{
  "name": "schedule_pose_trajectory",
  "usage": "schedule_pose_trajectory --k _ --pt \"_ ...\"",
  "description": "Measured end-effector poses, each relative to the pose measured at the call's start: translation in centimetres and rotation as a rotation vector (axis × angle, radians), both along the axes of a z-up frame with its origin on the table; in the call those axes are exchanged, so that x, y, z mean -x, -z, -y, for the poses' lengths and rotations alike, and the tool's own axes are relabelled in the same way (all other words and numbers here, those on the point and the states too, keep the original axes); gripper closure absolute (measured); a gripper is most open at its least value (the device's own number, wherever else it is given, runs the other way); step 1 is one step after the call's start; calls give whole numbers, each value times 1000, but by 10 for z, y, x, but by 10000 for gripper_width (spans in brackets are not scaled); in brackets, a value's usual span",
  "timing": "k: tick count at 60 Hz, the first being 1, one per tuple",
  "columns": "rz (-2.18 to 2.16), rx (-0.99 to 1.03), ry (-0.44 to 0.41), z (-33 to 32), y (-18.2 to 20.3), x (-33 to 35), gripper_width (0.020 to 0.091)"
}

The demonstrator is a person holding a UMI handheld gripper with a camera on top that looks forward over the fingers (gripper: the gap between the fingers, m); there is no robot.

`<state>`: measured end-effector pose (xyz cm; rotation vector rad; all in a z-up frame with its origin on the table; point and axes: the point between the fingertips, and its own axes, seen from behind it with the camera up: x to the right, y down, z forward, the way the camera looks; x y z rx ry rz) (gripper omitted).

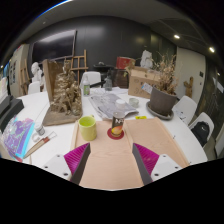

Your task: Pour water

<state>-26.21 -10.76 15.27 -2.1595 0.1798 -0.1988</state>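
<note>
Both fingers of the claw [112, 160] rise from the bottom of the frame, spread apart with nothing between them; each dark finger carries a magenta pad [76, 155] on its inner face, and only bare tan wooden board [112, 165] shows in the gap. That board lies on a white table [185, 135] whose far edges curve away and are cut off at both sides.

Just beyond the fingertips, at the centre of the frame, stands a small brownish bottle-like vessel [117, 125] on a round red coaster [116, 133]; its exact shape and contents are too small to make out. Touching distance to its left sits a yellow-green plastic cup [88, 128], upright, its inside not visible.

In the left half, a golden ornamental sculpture [65, 90] rests on a brown base. At the lower left edge a purple-and-blue packet [18, 137] is partly cut off. To the right of centre a dark round pot [163, 103] tilts slightly on the table, and behind it a cardboard box [145, 80] holds dried branches. Clear plastic wrapping [108, 103] lies crumpled behind the vessel. The dim room behind is hard to read.
</note>
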Motion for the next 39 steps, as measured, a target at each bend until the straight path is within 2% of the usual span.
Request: schedule_pose_trajectory --k 10,17,39 --pt "-8 29 -11 77 -20 43 247" --pt "5 37 -15 109 -27 63 245" --pt "6 41 21 148 -40 80 248"
